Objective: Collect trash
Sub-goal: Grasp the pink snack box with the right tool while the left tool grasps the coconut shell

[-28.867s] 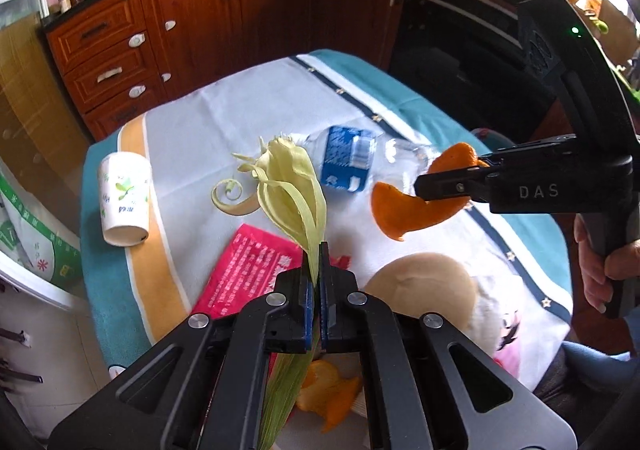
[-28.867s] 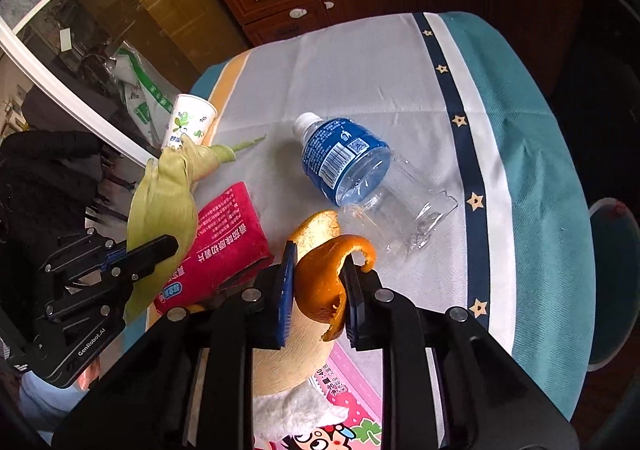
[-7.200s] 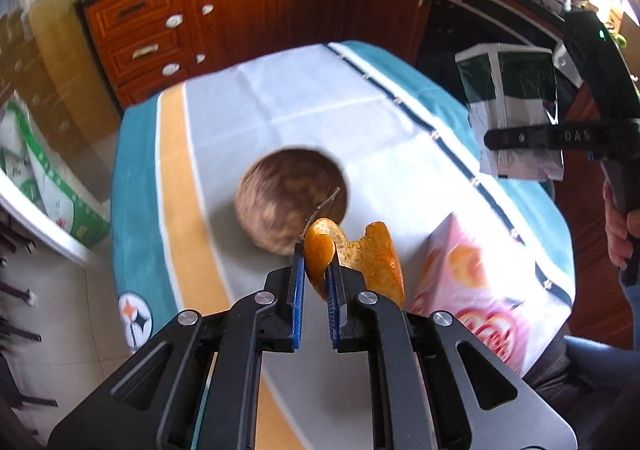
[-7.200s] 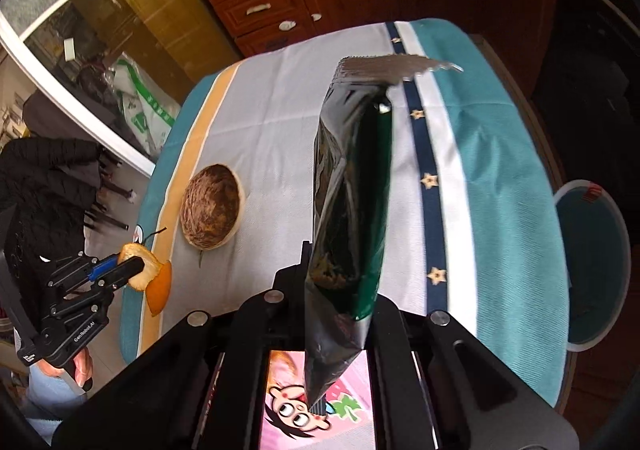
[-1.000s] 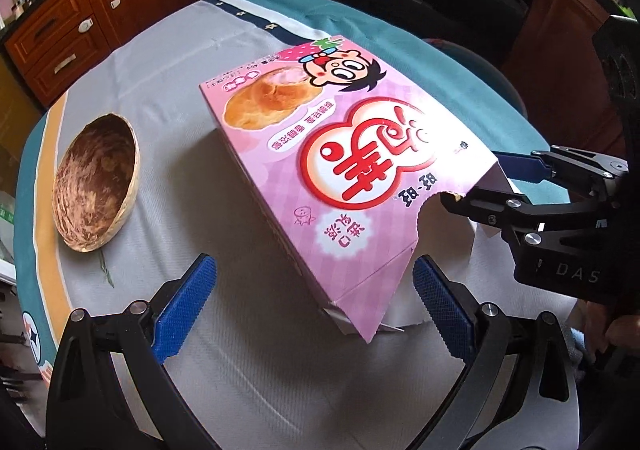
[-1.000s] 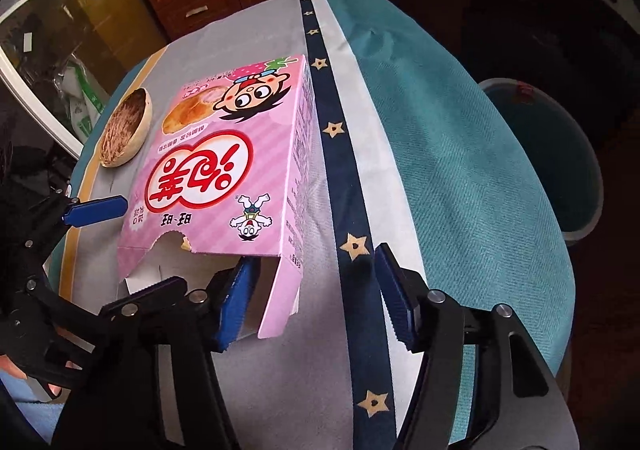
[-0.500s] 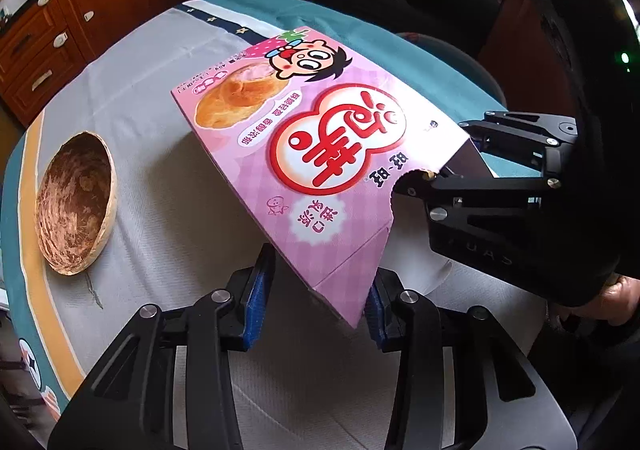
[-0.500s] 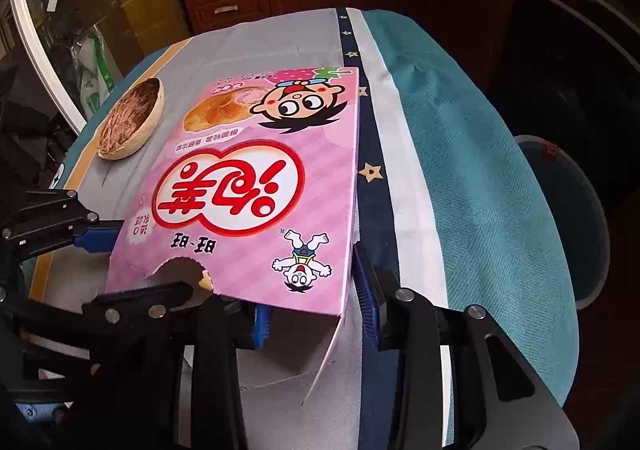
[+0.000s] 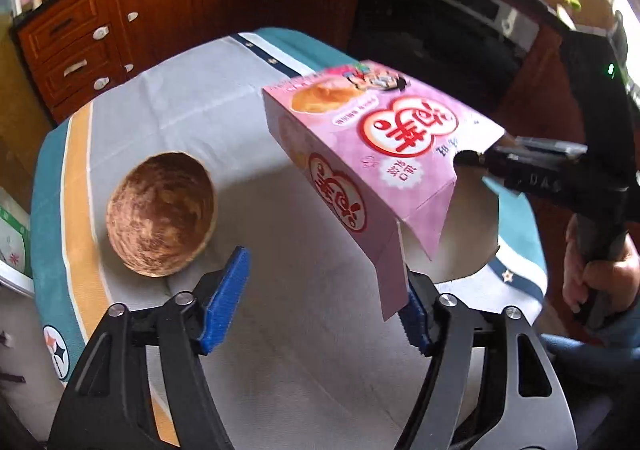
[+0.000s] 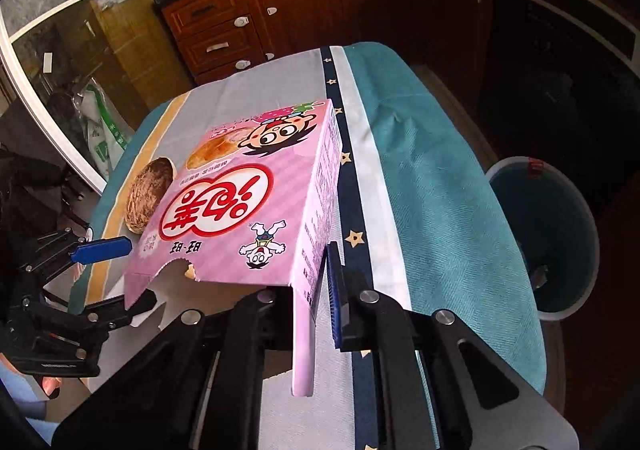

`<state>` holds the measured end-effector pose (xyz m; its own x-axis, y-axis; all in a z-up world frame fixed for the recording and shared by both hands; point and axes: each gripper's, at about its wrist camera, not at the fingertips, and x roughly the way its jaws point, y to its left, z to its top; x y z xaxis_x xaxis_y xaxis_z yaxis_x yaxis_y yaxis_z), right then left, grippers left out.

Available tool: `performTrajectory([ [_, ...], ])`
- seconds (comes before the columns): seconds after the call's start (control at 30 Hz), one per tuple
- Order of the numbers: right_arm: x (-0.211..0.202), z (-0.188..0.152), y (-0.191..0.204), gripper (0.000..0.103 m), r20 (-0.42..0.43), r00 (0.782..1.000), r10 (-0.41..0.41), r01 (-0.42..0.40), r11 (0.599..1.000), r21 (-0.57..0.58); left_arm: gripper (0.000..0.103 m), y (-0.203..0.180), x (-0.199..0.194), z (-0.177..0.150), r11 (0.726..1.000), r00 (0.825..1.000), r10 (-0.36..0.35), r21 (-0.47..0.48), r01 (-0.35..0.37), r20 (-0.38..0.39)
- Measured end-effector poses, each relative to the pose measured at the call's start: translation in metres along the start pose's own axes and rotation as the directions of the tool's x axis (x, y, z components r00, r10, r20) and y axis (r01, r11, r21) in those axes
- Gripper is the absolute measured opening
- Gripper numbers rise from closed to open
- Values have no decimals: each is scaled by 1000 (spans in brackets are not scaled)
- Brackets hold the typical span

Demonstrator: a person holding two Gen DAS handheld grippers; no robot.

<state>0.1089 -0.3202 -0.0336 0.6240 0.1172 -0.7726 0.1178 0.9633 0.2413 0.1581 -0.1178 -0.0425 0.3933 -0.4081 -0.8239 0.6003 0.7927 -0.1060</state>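
A pink snack box (image 9: 384, 138) hangs tilted above the table, its open end toward me. In the right wrist view my right gripper (image 10: 316, 290) is shut on the pink snack box (image 10: 248, 202), pinching its right side wall; in the left wrist view the right gripper (image 9: 466, 160) holds the box edge. My left gripper (image 9: 320, 306) has its jaws opening. The box's lower corner lies by its right pad, and the left pad stands well clear. From the right wrist, the left gripper (image 10: 116, 278) sits at the box's left corner.
A brown coconut shell half (image 9: 160, 214) rests on the table cloth (image 9: 304, 370), left of the box. A teal trash bin (image 10: 560, 238) stands on the floor beyond the table's right edge. Wooden cabinets line the far wall. A hand (image 9: 592, 282) grips the right handle.
The box has come up off the table and tilted. My right gripper closed onto its side wall. My left jaws narrowed around the corner, then spread again, and both grippers rose.
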Motion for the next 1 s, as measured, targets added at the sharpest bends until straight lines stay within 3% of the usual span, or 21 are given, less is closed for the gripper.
performTrajectory([
  [0.1,1,5,10,7,7,1000,-23,23,999,-23,73,5,-9,-1,999,1000,-30,-20,30,6],
  [0.2,5,15,10,6,6,1000,-31,31,1000,-7,73,-1,-11,-6,987,987,-160,-35,159,-15],
  [0.23,6,16,10,5,6,999,-37,37,999,-6,73,-4,-13,-9,987,987,-157,-27,157,-11],
  [0.57,2,21,-15,4,6,996,-94,94,995,42,74,34,-28,-5,996,998,-48,-78,51,36],
  [0.67,-2,21,-16,4,6,996,-91,91,995,42,74,44,-14,1,994,999,42,-101,-40,17],
  [0.7,-4,22,-15,4,9,996,-91,90,995,38,74,45,-4,4,991,995,96,-95,-97,-12],
  [0.83,-11,24,-10,4,20,997,-78,77,996,33,74,51,37,13,980,978,182,-68,-189,-100],
  [1.0,-20,28,-7,5,31,996,-79,78,997,17,73,55,65,19,967,960,242,-45,-251,-144],
])
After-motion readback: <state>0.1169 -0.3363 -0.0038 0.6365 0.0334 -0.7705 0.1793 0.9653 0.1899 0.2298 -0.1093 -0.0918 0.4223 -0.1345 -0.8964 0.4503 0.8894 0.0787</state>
